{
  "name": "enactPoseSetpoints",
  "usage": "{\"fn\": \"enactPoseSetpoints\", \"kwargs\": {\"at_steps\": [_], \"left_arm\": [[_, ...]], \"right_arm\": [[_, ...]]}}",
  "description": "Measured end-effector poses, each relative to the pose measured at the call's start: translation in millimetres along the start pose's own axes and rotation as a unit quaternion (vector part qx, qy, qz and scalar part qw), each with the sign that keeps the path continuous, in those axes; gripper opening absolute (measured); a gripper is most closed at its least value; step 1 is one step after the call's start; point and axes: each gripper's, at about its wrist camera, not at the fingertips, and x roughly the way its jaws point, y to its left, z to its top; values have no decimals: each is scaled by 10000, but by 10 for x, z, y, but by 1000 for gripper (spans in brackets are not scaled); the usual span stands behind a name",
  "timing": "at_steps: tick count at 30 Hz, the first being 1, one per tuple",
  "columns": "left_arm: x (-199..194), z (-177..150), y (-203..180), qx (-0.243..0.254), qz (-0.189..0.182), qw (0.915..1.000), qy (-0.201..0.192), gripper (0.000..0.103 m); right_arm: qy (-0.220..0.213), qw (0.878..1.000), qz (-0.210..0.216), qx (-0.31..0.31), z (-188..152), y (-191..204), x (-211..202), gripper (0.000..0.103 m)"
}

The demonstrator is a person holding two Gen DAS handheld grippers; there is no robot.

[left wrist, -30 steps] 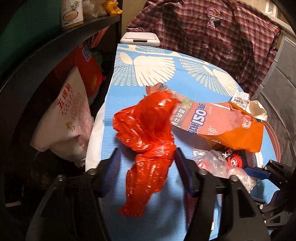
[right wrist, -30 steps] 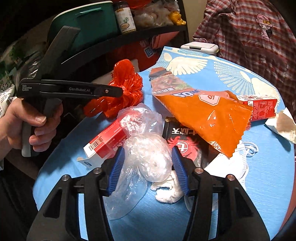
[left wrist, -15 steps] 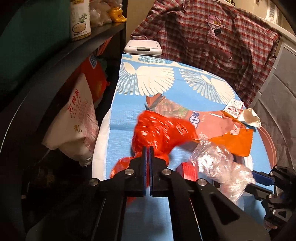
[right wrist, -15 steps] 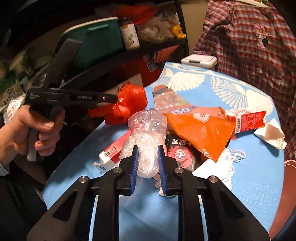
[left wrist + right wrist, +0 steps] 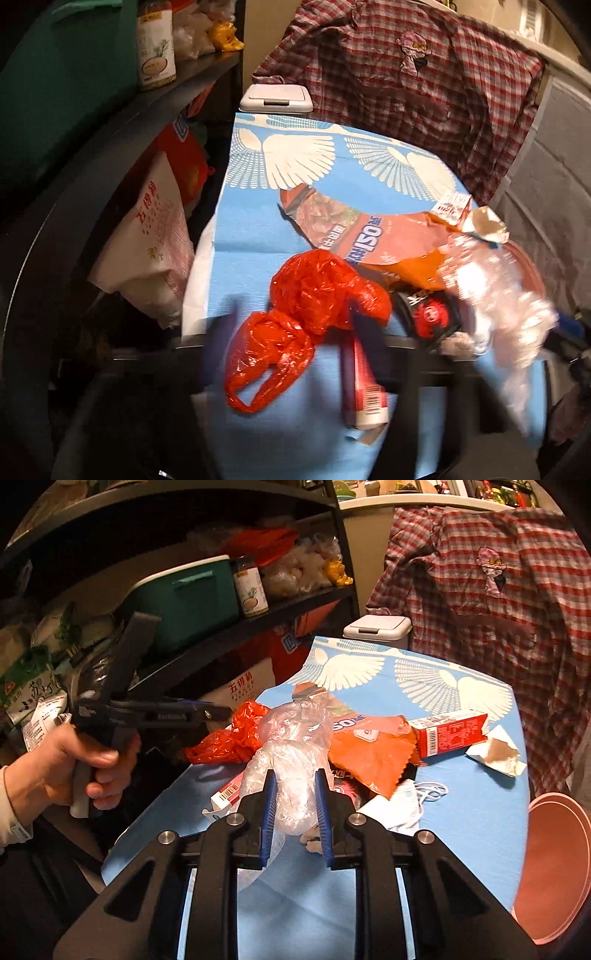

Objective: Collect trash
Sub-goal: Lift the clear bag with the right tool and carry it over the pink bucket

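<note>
Red plastic bag point(image 5: 310, 325) has slipped free: half a second ago the left gripper point(image 5: 218, 713) pinched it shut, now its jaws smear wide with motion blur, apparently open, and the bag lies on the blue counter point(image 5: 251, 236). That pick likely needs redoing. The right gripper point(image 5: 295, 812) still squeezes the clear plastic bag point(image 5: 291, 753), lifted. Orange snack wrapper point(image 5: 373, 753), red carton point(image 5: 450, 731), face mask point(image 5: 402, 805) and crumpled paper point(image 5: 498, 753) crowd nearby.
</note>
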Motion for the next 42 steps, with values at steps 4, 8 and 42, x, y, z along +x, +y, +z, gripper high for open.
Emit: {"fn": "enactPoseSetpoints", "kwargs": {"at_steps": [4, 8, 42], "left_arm": [[192, -38, -25, 89, -6, 9995, 299, 67], [392, -108, -82, 367, 179, 9977, 549, 67], [-714, 268, -1329, 201, -572, 9920, -1106, 33]], "right_arm": [[-38, 10000, -47, 32, -13, -40, -84, 21], [-98, 9998, -104, 104, 5, -112, -151, 21], [-1186, 9696, -2078, 515, 368, -1179, -1652, 21]]}}
